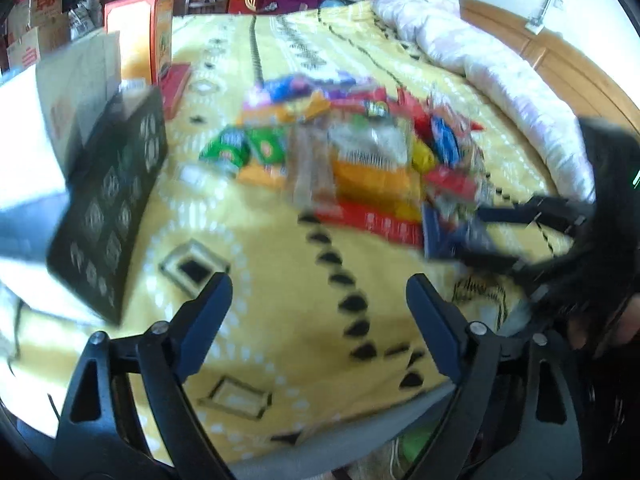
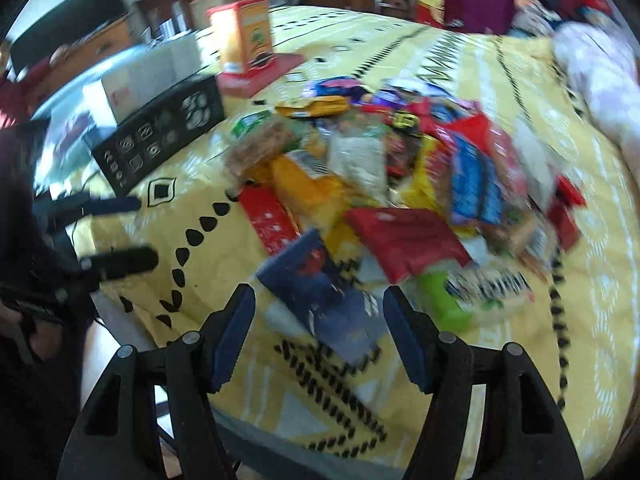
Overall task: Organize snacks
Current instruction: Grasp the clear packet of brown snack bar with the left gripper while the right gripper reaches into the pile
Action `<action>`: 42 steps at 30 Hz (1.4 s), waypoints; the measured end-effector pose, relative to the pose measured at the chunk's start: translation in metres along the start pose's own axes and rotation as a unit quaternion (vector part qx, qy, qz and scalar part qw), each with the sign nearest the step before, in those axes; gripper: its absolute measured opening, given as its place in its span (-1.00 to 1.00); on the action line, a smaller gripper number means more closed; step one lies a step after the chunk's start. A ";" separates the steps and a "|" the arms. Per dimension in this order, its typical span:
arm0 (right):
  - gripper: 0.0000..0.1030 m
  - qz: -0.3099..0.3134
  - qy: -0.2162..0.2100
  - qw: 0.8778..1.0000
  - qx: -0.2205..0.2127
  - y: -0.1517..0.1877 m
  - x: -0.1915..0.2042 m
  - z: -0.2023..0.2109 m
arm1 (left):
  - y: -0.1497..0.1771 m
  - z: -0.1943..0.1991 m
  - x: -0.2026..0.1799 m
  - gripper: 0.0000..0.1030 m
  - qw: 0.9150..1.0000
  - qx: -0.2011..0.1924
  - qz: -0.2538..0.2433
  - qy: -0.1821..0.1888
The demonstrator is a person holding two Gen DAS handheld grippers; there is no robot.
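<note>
Both units same build: left gripper (image 1: 319, 294) and right gripper (image 2: 319, 306) have matte black plastic linkage arms with triangular cut-outs, plus 2 round silver pivot screws per side. Fingers (image 1: 208, 320) carry dark blue pads; the right unit's pads (image 2: 234, 336) show a serrated inner edge. A green indicator light glows on the right unit's body (image 1: 634, 178).

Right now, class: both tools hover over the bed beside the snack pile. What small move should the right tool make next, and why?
Probably lower the right tool onto the dark blue packet. Its jaws stand open and empty, and that packet lies nearest, at the pile's edge on the yellow blanket, uncovered.
</note>
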State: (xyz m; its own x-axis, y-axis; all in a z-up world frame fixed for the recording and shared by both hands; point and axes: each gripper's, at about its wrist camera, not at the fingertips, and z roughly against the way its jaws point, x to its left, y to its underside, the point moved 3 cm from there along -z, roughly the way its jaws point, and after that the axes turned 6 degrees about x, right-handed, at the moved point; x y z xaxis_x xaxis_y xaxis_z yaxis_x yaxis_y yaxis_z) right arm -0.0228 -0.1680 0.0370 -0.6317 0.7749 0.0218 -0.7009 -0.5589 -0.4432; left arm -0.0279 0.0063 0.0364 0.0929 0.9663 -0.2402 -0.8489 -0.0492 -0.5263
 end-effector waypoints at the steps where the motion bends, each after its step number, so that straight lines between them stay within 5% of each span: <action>1: 0.34 0.010 0.005 1.000 0.012 -0.003 0.001 -0.012 | -0.008 0.001 -0.001 0.71 1.000 -0.008 0.002 -0.001; 4: 0.11 -0.003 0.005 0.999 0.049 -0.001 -0.009 -0.042 | -0.028 -0.001 -0.004 0.71 1.000 -0.023 0.002 -0.002; 7: -0.38 -0.049 -0.003 0.999 0.015 0.001 -0.019 -0.030 | -0.048 -0.015 0.001 0.71 0.999 -0.035 0.005 -0.016; 9: -0.44 -0.077 -0.011 0.997 -0.011 0.005 -0.023 -0.016 | -0.053 -0.026 0.004 0.70 0.999 -0.033 0.006 -0.024; 15: -0.44 -0.158 -0.071 0.984 -0.031 0.025 -0.034 -0.004 | -0.056 -0.038 0.012 0.56 0.999 -0.021 0.015 -0.031; 20: -0.33 -0.129 -0.111 0.985 -0.020 0.031 -0.011 -0.003 | -0.051 -0.036 0.030 0.55 0.996 -0.006 0.039 -0.083; 24: -0.16 -0.082 -0.139 0.986 -0.035 0.030 0.021 0.014 | -0.044 -0.029 0.033 0.52 0.995 -0.009 0.045 -0.085; 30: -0.03 -0.120 -0.120 0.984 -0.051 0.034 0.011 0.022 | -0.050 -0.023 0.005 0.55 0.997 -0.034 -0.012 -0.069; 39: -0.03 -0.180 -0.121 0.976 -0.036 0.049 -0.010 0.010 | -0.050 -0.064 -0.007 0.52 0.987 -0.017 -0.091 -0.129; 41: -0.03 -0.182 -0.121 0.975 -0.036 0.051 -0.009 0.009 | -0.051 -0.066 -0.007 0.20 0.987 -0.015 -0.090 -0.131; 42: -0.03 -0.184 -0.120 0.975 -0.037 0.051 -0.009 0.009 | -0.051 -0.066 -0.008 -0.17 0.988 -0.011 -0.089 -0.129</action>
State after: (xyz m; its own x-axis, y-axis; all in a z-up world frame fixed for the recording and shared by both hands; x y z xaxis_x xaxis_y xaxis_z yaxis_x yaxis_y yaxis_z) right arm -0.0555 -0.2063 0.0223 -0.4079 0.8221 0.3973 -0.8746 -0.2268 -0.4285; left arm 0.0495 -0.0153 0.0113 0.1017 0.9923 0.0713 -0.8190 0.1242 -0.5601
